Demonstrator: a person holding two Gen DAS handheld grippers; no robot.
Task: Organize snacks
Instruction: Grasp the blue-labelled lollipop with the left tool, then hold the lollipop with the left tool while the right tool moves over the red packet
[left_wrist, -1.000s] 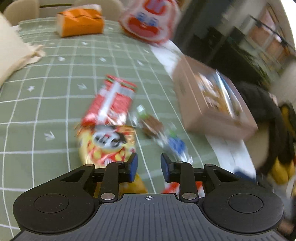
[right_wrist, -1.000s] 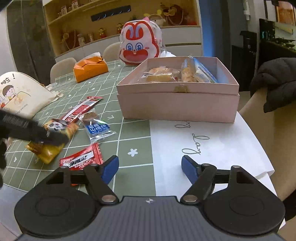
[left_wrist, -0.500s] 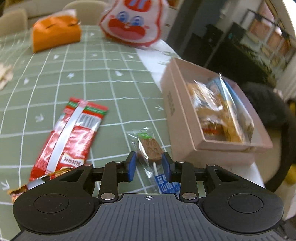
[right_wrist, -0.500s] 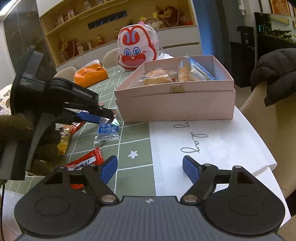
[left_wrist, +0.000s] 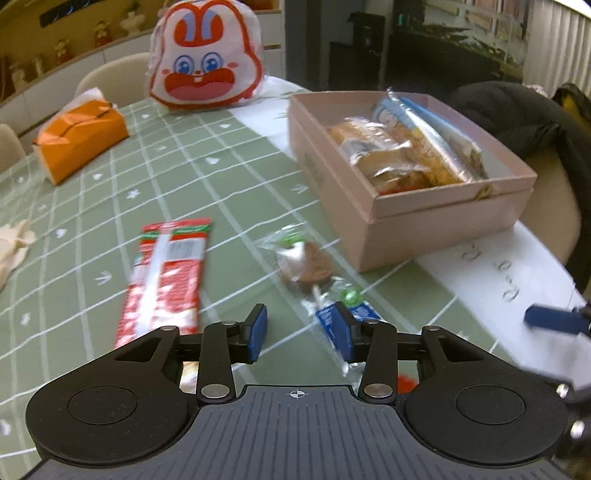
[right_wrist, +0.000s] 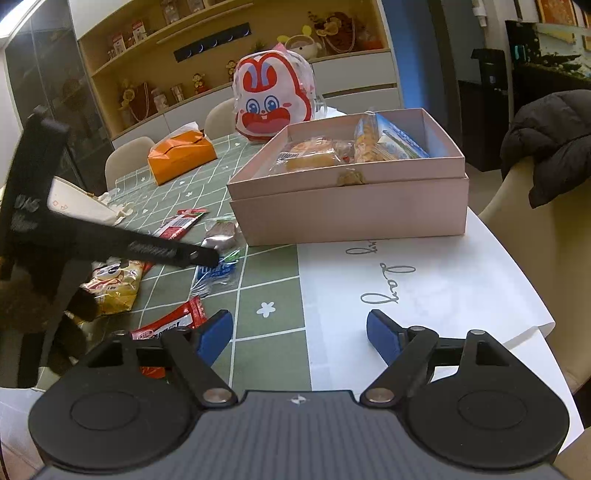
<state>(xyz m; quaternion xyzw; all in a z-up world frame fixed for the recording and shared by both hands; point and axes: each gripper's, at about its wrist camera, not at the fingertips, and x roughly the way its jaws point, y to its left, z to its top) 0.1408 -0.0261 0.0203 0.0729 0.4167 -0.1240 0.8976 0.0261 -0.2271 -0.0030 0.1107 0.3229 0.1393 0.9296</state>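
Observation:
A pink box (left_wrist: 436, 218) holds several wrapped snacks; it also shows in the right wrist view (right_wrist: 351, 206). My left gripper (left_wrist: 301, 334) is open and empty, low over the green tablecloth, just short of a clear-wrapped brown lollipop (left_wrist: 306, 264) with a blue label (left_wrist: 327, 319) beside its right finger. A red snack bar (left_wrist: 166, 280) lies to the left. In the right wrist view the left gripper (right_wrist: 201, 256) reaches over the lollipop (right_wrist: 221, 234). My right gripper (right_wrist: 299, 336) is open and empty above the table's front edge.
A yellow snack bag (right_wrist: 114, 282) and a red packet (right_wrist: 170, 325) lie near the front. An orange tissue pack (left_wrist: 79, 142) and a rabbit-face bag (left_wrist: 205, 55) stand at the back. A white paper bag (right_wrist: 424, 280) lies under the box. A dark jacket (right_wrist: 550, 144) hangs on a chair.
My left gripper has moved forward and right from the yellow bag towards the lollipop, and its jaws have opened wider. The right gripper has barely moved.

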